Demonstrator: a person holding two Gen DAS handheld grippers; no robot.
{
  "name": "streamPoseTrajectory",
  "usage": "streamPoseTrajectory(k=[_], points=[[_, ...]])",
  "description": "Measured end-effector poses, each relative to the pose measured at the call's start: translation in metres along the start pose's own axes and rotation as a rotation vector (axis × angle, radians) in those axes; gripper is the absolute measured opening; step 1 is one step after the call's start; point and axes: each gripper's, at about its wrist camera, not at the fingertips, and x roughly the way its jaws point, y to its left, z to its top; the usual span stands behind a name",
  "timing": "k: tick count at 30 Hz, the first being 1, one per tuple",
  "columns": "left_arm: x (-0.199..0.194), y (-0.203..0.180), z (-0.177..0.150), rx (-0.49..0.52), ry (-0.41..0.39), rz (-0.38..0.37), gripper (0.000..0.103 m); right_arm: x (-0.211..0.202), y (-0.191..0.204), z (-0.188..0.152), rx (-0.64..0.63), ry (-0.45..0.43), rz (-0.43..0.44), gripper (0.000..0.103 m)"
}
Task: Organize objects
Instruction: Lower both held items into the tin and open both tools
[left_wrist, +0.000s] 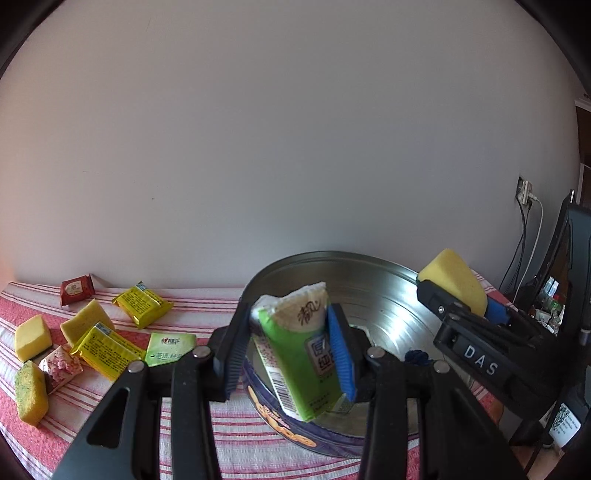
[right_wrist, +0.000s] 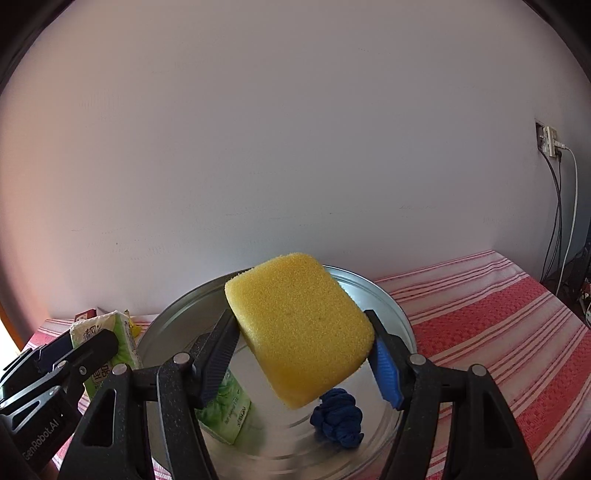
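- Both grippers are over the round metal tin (left_wrist: 369, 273), each with a load, so this looks like the drop-in stage of the sorting.
- Left gripper (left_wrist: 291, 350): its two fingers are closed on a green tissue pack (left_wrist: 299, 347), held tilted just over the tin's near rim.
- Right gripper (right_wrist: 306, 354): clamped on a yellow sponge (right_wrist: 299, 325), gripped by its sides and hanging over the middle of the tin.
- Already in the tin: a second green pack (right_wrist: 229, 410) at the left wall and a blue cloth bundle (right_wrist: 340, 417) nearer the centre.
- The open floor seems to lie towards the right wall, so a release there should clear both items.
- Still waiting on the striped tablecloth (left_wrist: 229, 432), towards its left edge: yellow packets (left_wrist: 142, 302), loose sponges (left_wrist: 31, 338) and a red packet (left_wrist: 75, 290).
- The grippers sit close side by side, so a sideways swing risks a knock.
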Motion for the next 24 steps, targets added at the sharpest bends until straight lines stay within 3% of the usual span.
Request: streamPoseTrajectory(k=[11,21,24], points=[[0.03,-0.025,-0.005,0.023,0.039,-0.017,0.041,0.031,-0.02,-0.002,0.018,0.068,-0.061,0.069],[0.059,-0.028,-0.016,0.034,0.099,0.035,0.041,0.05,-0.01,-0.009,-0.027,0.108,-0.077,0.069],[0.063,-0.024,-0.018,0.035,0.102,0.044,0.047,0.053,-0.018,-0.009,-0.022,0.102,-0.048,0.071]])
